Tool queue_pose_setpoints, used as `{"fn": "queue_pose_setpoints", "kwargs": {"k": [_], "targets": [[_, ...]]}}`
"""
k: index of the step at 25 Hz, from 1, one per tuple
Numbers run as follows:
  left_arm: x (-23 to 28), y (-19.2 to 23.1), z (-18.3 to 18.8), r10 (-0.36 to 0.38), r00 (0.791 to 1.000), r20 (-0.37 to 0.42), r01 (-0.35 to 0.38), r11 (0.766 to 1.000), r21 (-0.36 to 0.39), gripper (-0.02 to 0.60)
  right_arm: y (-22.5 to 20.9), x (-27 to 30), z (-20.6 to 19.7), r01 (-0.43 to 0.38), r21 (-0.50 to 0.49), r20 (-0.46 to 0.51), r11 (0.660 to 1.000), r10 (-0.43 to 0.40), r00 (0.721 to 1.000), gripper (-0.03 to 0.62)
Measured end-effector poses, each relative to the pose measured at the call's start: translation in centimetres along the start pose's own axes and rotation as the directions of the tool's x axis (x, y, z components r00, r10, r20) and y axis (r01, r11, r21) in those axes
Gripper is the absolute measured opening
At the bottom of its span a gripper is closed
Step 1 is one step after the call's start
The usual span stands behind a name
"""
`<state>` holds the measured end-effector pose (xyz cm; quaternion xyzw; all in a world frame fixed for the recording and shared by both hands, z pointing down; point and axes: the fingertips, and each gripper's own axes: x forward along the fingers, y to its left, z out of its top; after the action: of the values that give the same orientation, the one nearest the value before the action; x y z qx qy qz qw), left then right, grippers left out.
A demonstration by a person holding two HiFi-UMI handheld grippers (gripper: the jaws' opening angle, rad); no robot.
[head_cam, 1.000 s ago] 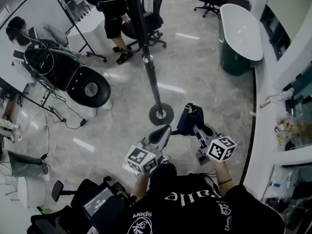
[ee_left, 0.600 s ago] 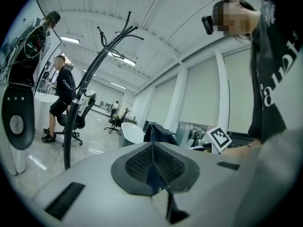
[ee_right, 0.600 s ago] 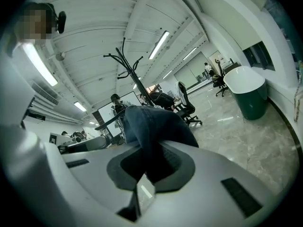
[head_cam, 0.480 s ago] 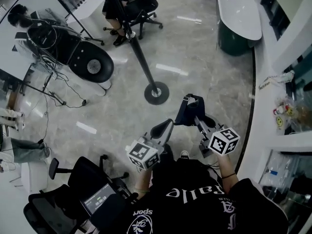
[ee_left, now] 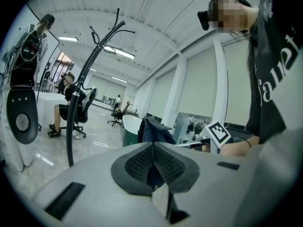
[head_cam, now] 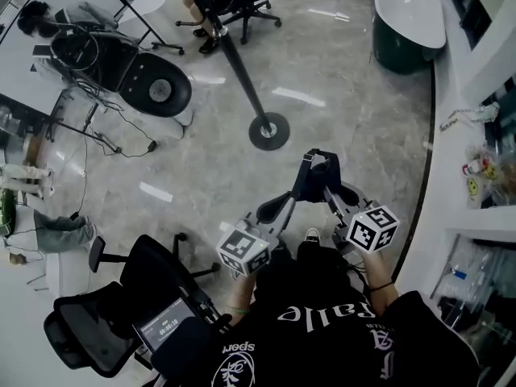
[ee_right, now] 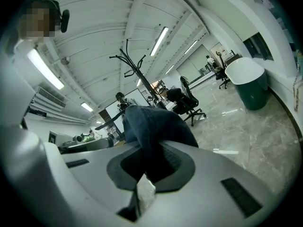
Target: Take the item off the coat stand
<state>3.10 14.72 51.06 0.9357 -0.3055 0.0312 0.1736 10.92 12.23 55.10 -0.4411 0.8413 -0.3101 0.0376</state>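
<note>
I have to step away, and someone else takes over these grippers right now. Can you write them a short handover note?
Right gripper: shut on the dark blue cloth item, which bunches up over its jaws.
Left gripper: shut too, with a fold of the same cloth seemingly pinched between its pads.
Coat stand: upright on the floor ahead, apart from the cloth; its hooks look bare.
Done: the item is off the stand, held low in front of the person.
Left: probably only setting it down.
</note>
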Motion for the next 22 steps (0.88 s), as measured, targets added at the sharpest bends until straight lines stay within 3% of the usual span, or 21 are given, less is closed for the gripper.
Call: {"fn": "queue_pose_setpoints", "kwargs": {"k": [8,13,18,22], "targets": [[-1.7,-1.4,-0.4,-0.020,1.000,0.004,0.020,1.000,0.023,0.006,2.2,-1.0,-1.4,0.007,-0.018,-0.005,1.000,-0.007,1.000,0.026],[-8.1,0.0,-0.6,0.028,1.000,0.000,-0.028,0.999,0.032,0.006,6.7,0.7,-4.0,0.012,-0.011,-0.018,1.000,-0.012,1.000,0.026],[-14.7,2.9,-0.1,0.085,0.995,0.050,-0.085,0.996,0.014,0.006,12.6,2.1,-7.3,-0.016,-0.012,-0.049,1.000,0.016,0.999,0.026],[-17.7,4.1,0.7,0.087,0.992,0.087,-0.088,0.996,0.006,0.006,15.0,3.4,-8.4,-0.010,-0.014,-0.050,1.000,0.009,0.999,0.026]]}}
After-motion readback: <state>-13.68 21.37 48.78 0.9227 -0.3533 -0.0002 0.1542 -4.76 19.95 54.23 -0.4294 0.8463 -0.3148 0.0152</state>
